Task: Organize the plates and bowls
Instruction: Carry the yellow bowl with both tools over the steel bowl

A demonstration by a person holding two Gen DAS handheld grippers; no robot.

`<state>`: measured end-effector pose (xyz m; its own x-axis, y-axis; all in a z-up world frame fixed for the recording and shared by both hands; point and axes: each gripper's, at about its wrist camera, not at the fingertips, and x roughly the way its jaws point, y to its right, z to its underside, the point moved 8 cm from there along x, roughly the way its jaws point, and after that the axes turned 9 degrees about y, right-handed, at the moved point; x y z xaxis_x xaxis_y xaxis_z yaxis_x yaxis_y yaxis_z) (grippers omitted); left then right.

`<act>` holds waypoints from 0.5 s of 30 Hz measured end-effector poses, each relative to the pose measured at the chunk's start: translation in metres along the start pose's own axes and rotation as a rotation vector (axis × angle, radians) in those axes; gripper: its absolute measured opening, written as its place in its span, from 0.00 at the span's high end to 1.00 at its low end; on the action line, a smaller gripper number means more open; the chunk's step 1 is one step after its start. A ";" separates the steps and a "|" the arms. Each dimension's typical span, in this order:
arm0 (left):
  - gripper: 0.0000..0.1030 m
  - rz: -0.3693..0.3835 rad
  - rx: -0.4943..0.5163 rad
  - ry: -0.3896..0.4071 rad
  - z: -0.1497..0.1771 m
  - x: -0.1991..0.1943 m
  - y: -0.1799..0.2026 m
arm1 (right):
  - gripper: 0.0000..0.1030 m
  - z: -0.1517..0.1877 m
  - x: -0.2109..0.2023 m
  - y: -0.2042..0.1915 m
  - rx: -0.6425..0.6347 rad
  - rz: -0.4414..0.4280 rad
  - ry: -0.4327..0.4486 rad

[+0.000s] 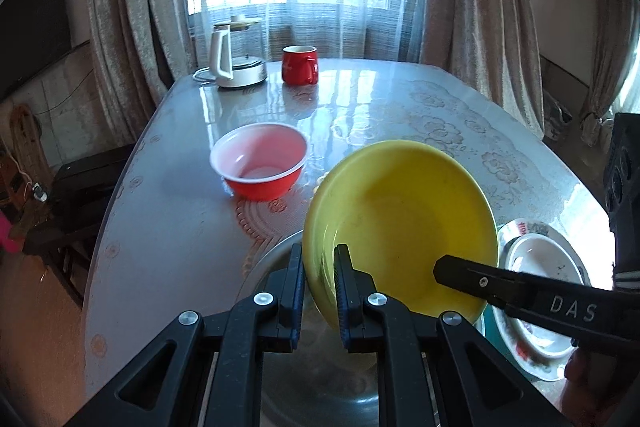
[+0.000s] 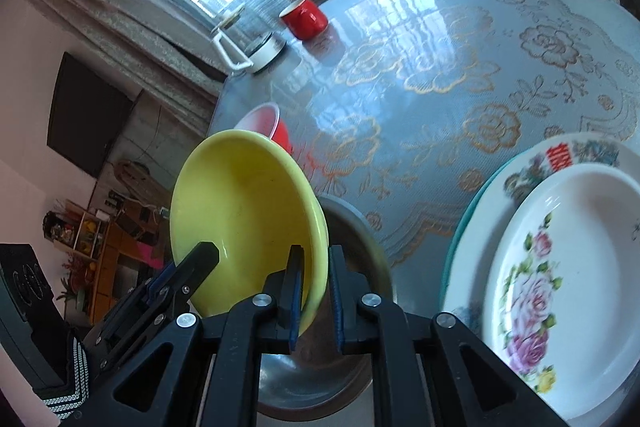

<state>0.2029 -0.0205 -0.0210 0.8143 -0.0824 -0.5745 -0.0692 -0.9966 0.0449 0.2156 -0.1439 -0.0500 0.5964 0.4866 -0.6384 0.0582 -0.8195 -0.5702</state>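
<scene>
A bright curtained window stands behind the far end of the bench (image 1: 168, 211), whose glossy flowered cover carries a white kettle (image 1: 236, 57) and a red mug (image 1: 300, 65) far off. Nearer, left of centre, sits a red bowl (image 1: 260, 163), mouth up and empty.

The yellow bowl (image 1: 400, 227) is off the bench, tilted with its opening turned toward the right. The left gripper (image 1: 318, 267) has its fingers clamped on the bowl's near left rim, one inside and one outside the wall. The right gripper (image 2: 314, 267) pinches the opposite rim the same way, so both hands carry it between them.

Directly beneath hangs the wide mouth of a steel bowl (image 2: 352, 227), close under the yellow one; I cannot tell whether they touch. To the near right lies a stack of plates (image 2: 560, 267), a flowered one on top, just beside the steel bowl.

The red bowl lies up and left of the fingers with bare bench between, so there is open room that way; the plate stack crowds the right side. Levelling the yellow bowl looks needed before any nesting.
</scene>
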 end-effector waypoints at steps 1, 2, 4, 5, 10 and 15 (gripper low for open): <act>0.86 -0.004 -0.001 0.001 0.001 -0.001 -0.002 | 0.88 0.003 0.000 -0.001 -0.003 0.000 -0.005; 0.86 -0.009 -0.001 0.003 0.002 -0.002 -0.003 | 0.88 0.006 0.002 -0.002 -0.005 -0.001 -0.010; 0.86 -0.019 0.002 0.002 0.005 -0.002 -0.005 | 0.87 0.011 0.005 -0.003 -0.005 -0.008 -0.024; 0.87 -0.019 -0.001 0.000 0.006 -0.003 -0.006 | 0.87 0.013 0.006 -0.005 -0.012 -0.008 -0.031; 0.86 -0.018 -0.010 -0.024 0.017 0.000 -0.010 | 0.86 0.022 0.009 -0.006 -0.052 0.012 -0.063; 0.86 -0.016 -0.028 -0.069 0.032 0.009 -0.013 | 0.85 0.028 0.010 -0.001 -0.062 0.037 -0.082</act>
<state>0.1920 -0.0082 -0.0530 0.7732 -0.0667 -0.6306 -0.0395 -0.9976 0.0571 0.1993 -0.1295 -0.0705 0.5317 0.4768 -0.7000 0.0882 -0.8532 -0.5141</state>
